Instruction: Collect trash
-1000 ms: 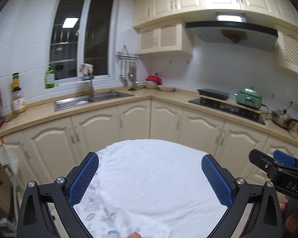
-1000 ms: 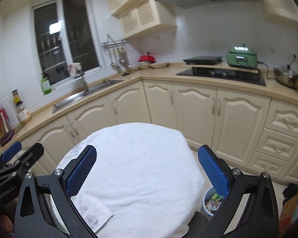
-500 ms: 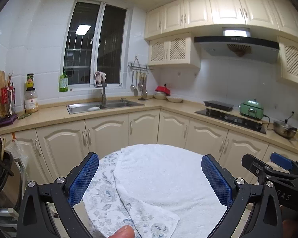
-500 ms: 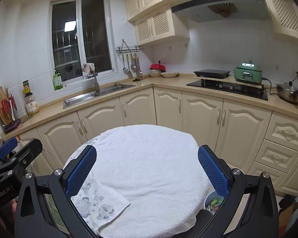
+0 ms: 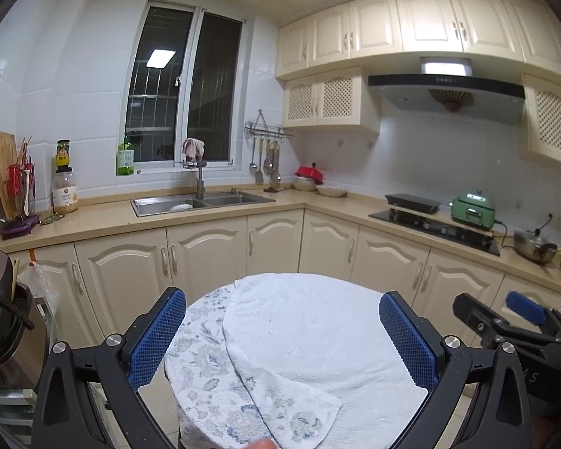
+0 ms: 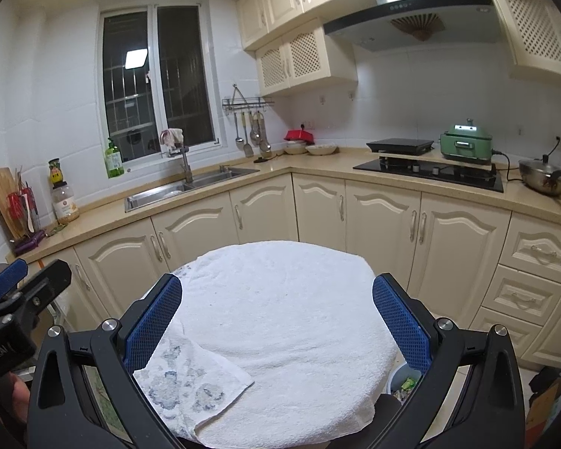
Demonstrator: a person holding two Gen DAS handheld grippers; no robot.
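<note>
Both views face a small round table under a white towel [image 5: 310, 336] [image 6: 280, 307] whose corner is folded back to show a blue-flower pattern. No loose trash lies on it. My left gripper [image 5: 280, 340] hangs open above the near edge, nothing between its blue pads. My right gripper [image 6: 278, 325] is open too, over the same table, and it shows at the right of the left wrist view [image 5: 520, 321]. A small waste bin [image 6: 404, 383] with wrappers inside stands on the floor, right of the table and partly hidden by my right finger.
Cream cabinets [image 6: 385, 217] and a beige counter wrap behind the table, with a sink [image 5: 202, 202], a black hob [image 6: 430, 172], a green cooker [image 6: 465, 144] and a steel pot [image 6: 544, 179]. A dark pot on a rack [image 5: 0, 329] stands at the left. A cardboard box [image 6: 546, 408] sits at the floor's right.
Both grippers have drawn back and tilted up: the table sits lower and smaller in view, the folded flowered corner has come into sight, and more of the kitchen shows. Both stay open.
</note>
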